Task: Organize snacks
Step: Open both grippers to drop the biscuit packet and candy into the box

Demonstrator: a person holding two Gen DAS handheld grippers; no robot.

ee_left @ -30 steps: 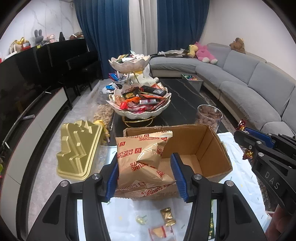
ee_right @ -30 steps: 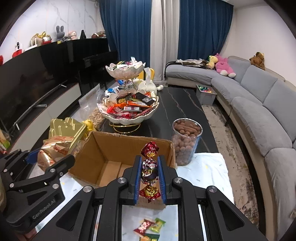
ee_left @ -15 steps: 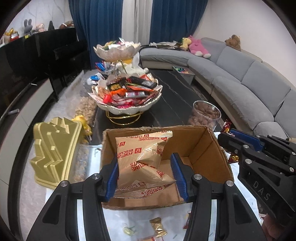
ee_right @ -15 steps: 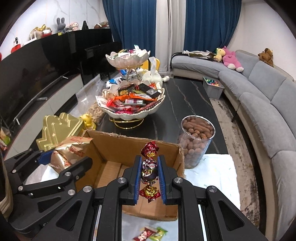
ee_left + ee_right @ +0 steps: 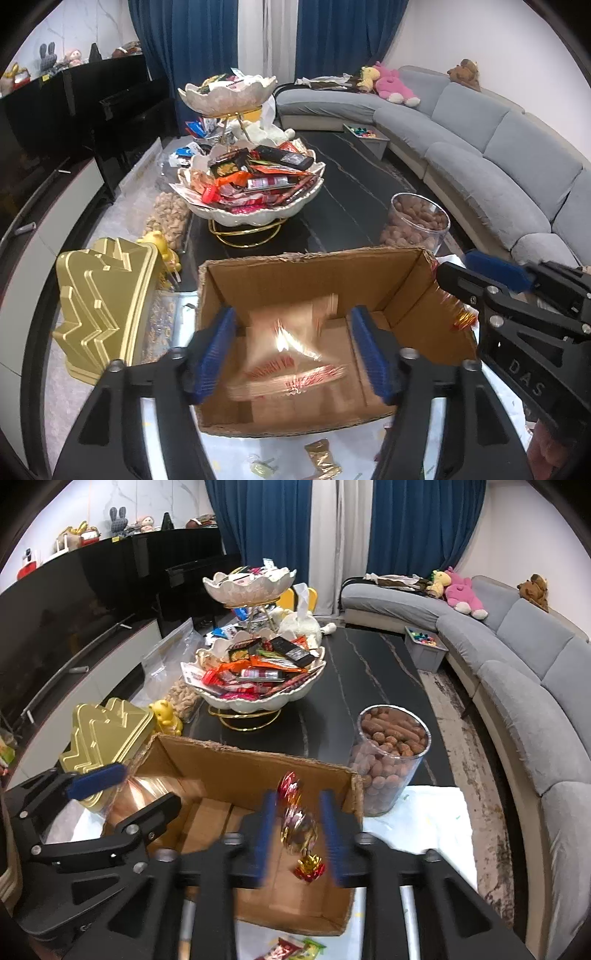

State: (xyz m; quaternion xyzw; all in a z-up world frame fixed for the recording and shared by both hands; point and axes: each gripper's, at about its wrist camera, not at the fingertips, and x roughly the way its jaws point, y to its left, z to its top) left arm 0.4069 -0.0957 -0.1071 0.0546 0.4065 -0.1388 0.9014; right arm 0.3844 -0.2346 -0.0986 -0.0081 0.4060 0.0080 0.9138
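An open cardboard box [image 5: 314, 258] stands on the white cloth right under both grippers. My left gripper [image 5: 295, 354] hangs over its left half, jaws opening. A blurred tan Fortune biscuit packet [image 5: 291, 347] drops between the blue pads, clear of both. My right gripper [image 5: 298, 834] is over the box's [image 5: 258, 760] right half, jaws opening too. A string of foil-wrapped candies [image 5: 297, 823] slips down between its pads, untouched and blurred. Each view shows the other gripper at its edge: the right gripper [image 5: 461, 273], the left gripper [image 5: 147, 786].
Behind the box stand a two-tier shell-shaped snack stand [image 5: 255, 218], a glass jar of nuts [image 5: 388, 753], a gold tree-shaped tin [image 5: 99, 306] and a yellow bear figure [image 5: 166, 716]. Loose wrapped candies [image 5: 321, 458] lie on the cloth in front. A grey sofa [image 5: 498, 166] runs along the right.
Both grippers moved forward over the box, then their jaws spread. The biscuit packet and the candy string, held firmly before, are loose and dropping into the box.
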